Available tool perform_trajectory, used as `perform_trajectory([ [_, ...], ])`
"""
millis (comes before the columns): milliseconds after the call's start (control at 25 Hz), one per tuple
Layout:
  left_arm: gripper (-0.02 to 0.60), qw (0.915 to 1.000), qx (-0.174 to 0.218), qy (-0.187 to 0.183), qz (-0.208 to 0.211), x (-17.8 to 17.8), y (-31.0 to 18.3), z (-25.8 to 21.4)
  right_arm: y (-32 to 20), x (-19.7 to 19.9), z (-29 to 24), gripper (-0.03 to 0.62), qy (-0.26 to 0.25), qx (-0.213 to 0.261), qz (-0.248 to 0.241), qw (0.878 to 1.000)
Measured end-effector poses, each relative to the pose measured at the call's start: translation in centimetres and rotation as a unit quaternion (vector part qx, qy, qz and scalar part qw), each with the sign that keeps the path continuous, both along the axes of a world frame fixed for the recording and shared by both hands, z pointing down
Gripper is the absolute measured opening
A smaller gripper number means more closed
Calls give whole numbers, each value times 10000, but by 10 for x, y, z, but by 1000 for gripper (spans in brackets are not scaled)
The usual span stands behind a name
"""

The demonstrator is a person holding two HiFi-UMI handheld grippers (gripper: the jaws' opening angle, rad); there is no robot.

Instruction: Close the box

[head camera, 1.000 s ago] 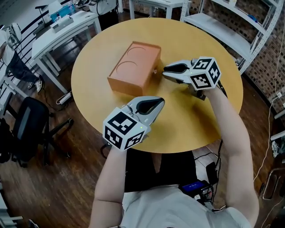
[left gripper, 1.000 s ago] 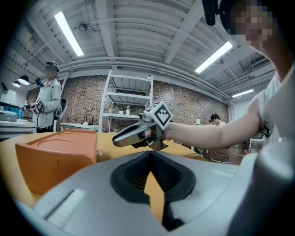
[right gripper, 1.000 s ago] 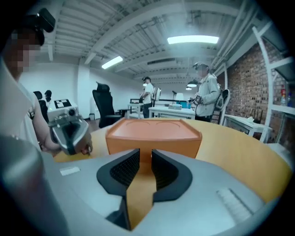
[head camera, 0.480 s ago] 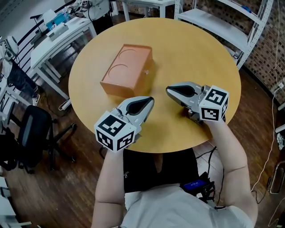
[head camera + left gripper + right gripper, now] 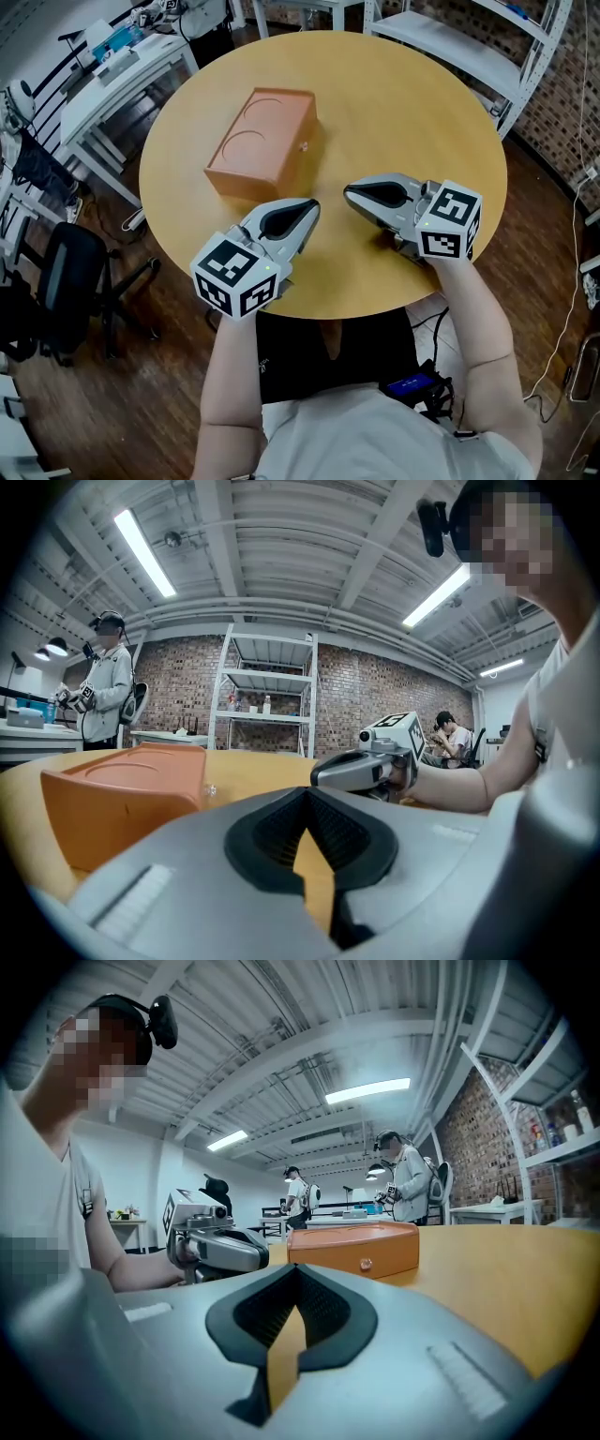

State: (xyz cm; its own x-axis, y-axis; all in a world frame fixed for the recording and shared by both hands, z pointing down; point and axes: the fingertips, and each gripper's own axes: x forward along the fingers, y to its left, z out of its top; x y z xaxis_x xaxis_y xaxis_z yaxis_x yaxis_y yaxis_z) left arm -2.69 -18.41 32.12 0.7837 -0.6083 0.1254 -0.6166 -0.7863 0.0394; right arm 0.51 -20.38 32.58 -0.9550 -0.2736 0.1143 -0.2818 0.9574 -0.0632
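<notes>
Jaws on both tools are pressed together with nothing between them. The right gripper [image 5: 351, 193] hangs over the near right part of the table [image 5: 412, 112]. The left gripper [image 5: 307, 206] is just left of it, and their tips are close but apart. Farther out, toward the far left, the orange box [image 5: 261, 141] sits flat with its lid down and flush, its small knob [image 5: 304, 145] on the side facing right. The closing looks done, so the risks are small. A careless sweep of either tool toward the far left could clip the box and slide it, or catch the knob and lift the lid. The two tips could also knock together if swung inward.
</notes>
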Motion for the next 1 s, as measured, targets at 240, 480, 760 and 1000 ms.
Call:
perform_trajectory([
  [240,0,10000,3,7,-3,0,0,-1,0,-1,0,0,0,0,-15,10000],
  [480,0,10000,-1,7,-7,1,-2,0,-1,0,0,0,-1,-5,-21,10000],
  [760,1,10000,4,1,-8,1,-1,1,0,0,1,0,-7,-1,-23,10000],
  [1000,0,10000,-2,9,-9,1,-3,-1,-2,0,-1,0,-2,-8,-24,10000],
])
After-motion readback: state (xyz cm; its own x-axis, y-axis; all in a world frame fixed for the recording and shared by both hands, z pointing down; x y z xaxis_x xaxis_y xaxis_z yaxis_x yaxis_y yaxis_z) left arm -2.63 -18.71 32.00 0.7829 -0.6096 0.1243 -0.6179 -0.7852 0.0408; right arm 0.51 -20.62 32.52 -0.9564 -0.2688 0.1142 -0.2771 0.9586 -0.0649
